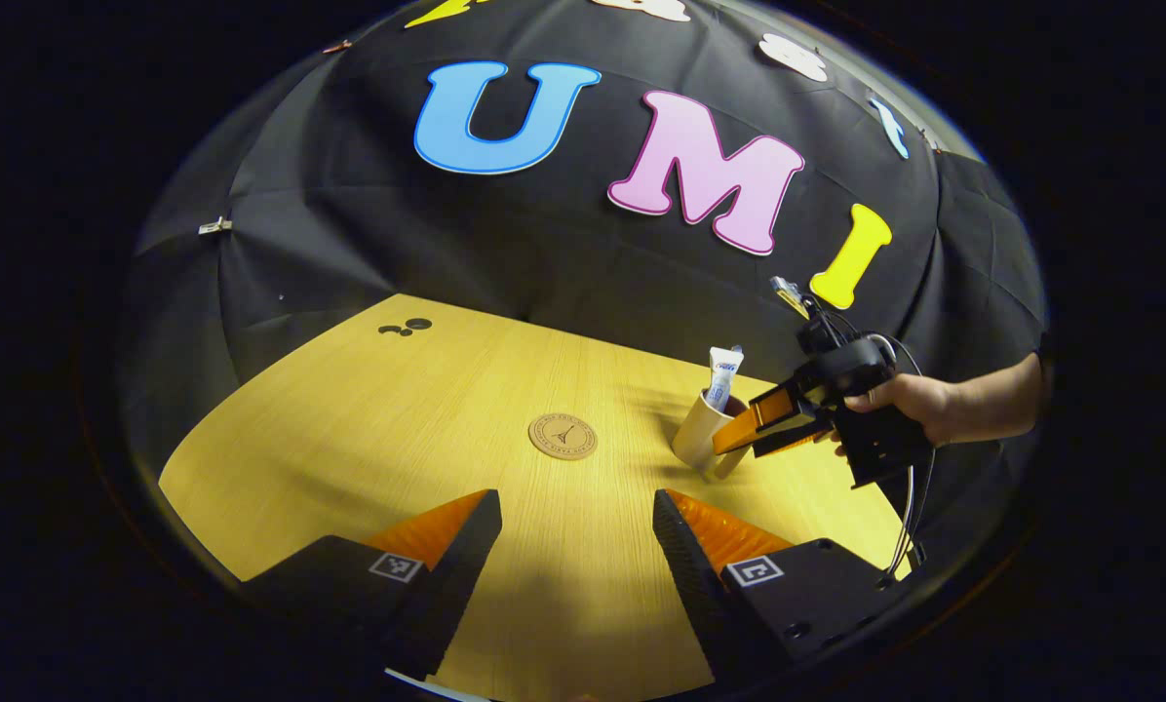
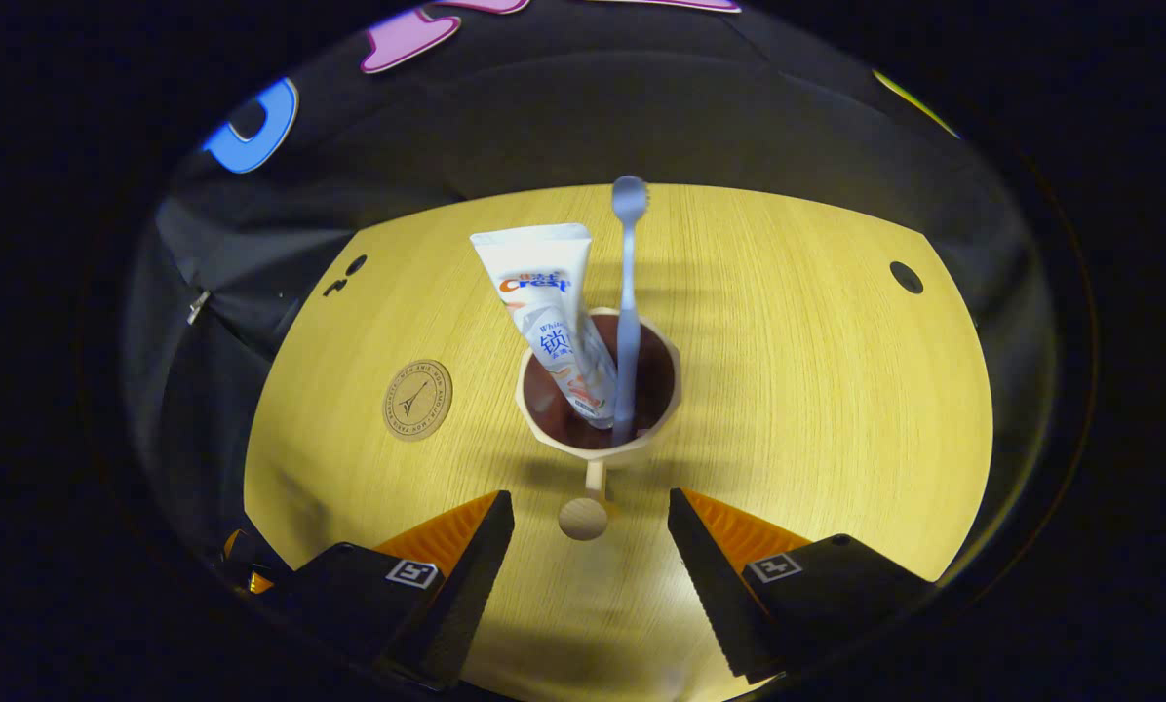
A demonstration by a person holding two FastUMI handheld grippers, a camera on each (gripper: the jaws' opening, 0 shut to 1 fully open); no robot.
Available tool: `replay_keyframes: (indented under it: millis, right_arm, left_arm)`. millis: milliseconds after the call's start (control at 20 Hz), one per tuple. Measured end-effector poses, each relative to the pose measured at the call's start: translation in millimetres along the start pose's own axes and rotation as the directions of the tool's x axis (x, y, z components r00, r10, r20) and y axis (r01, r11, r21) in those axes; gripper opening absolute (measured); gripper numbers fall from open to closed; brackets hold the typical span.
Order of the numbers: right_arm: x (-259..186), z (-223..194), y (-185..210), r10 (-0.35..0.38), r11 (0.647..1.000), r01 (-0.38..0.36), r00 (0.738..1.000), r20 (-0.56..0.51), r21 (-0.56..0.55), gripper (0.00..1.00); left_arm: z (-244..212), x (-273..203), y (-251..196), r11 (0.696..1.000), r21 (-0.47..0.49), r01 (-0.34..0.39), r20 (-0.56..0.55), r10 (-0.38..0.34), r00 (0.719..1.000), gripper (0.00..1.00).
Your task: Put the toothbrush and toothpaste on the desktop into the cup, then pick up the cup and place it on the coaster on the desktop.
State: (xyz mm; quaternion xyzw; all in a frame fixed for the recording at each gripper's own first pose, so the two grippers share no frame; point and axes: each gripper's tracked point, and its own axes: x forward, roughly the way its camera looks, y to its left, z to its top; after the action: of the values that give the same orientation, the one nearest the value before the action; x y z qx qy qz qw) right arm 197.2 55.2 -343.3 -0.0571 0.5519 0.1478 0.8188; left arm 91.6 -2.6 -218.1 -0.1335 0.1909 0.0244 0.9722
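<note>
Bare desktop (image 2: pixel 788 390) surrounds cup (image 2: pixel 598 444) (coaster (image 2: pixel 417 400) beside).

Black-bodied right gripper (image 1: pixel 739 444), cables looping behind its fingers; square printed markers on the left gripper (image 1: pixel 576 531) finger bases.

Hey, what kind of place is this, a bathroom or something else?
Likely a staged recording booth, not a bathroom: a bare wooden desktop backed by black cloth wall, with only a cup holding toothpaste and toothbrush, plus a coaster.
</note>
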Motion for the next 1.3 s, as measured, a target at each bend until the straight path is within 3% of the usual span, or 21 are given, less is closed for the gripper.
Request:
replay_keyframes:
  millis: [200, 450, 850, 950, 1100, 1150, 1200, 1250, 1300]
  right_arm:
    - [21, -11, 17, 0.02, 1.0, -0.018, 0.991, -0.136, 0.016, 0.98]
    - [31, -14, 16, -0.032, 0.999, 0.025, 0.983, -0.183, -0.043, 0.98]
    - [39, -10, 10, -0.046, 0.997, 0.059, 0.978, -0.204, 0.058, 0.98]
    - [40, -11, 8, -0.051, 0.996, 0.067, 0.977, -0.209, 0.067, 0.93]
    - [42, -11, 12, -0.044, 0.995, 0.061, 0.975, -0.218, 0.073, 0.73]
    - [43, -11, 13, -0.042, 0.995, 0.06, 0.975, -0.216, 0.074, 0.71]
    - [42, -11, 14, -0.039, 0.996, 0.056, 0.976, -0.216, 0.072, 0.62]
    - [43, -12, 13, -0.042, 0.996, 0.059, 0.974, -0.221, 0.07, 0.71]
    - [42, -15, 13, -0.05, 0.994, 0.071, 0.97, -0.237, 0.081, 0.71]
  left_arm:
    - [-7, -4, -3, 0.999, 0.026, 0.028, -0.024, -0.027, 0.999, 0.97]
    - [-16, -8, -3, 0.999, 0.017, 0.043, -0.06, -0.042, 0.997, 0.97]
    - [-32, -13, 6, 0.997, 0.073, 0.033, -0.138, -0.022, 0.99, 0.97]
    - [-31, -13, 2, 0.997, 0.064, 0.037, -0.14, -0.027, 0.99, 0.97]
    - [-27, -15, -5, 0.997, 0.064, 0.054, -0.135, -0.045, 0.99, 0.98]
    - [-27, -15, -7, 0.996, 0.072, 0.062, -0.136, -0.051, 0.989, 0.97]
    - [-29, -14, -9, 0.994, 0.085, 0.07, -0.145, -0.057, 0.988, 0.97]
    - [-30, -14, -9, 0.992, 0.105, 0.072, -0.152, -0.055, 0.987, 0.97]
    - [-31, -12, -9, 0.989, 0.126, 0.073, -0.157, -0.052, 0.986, 0.97]
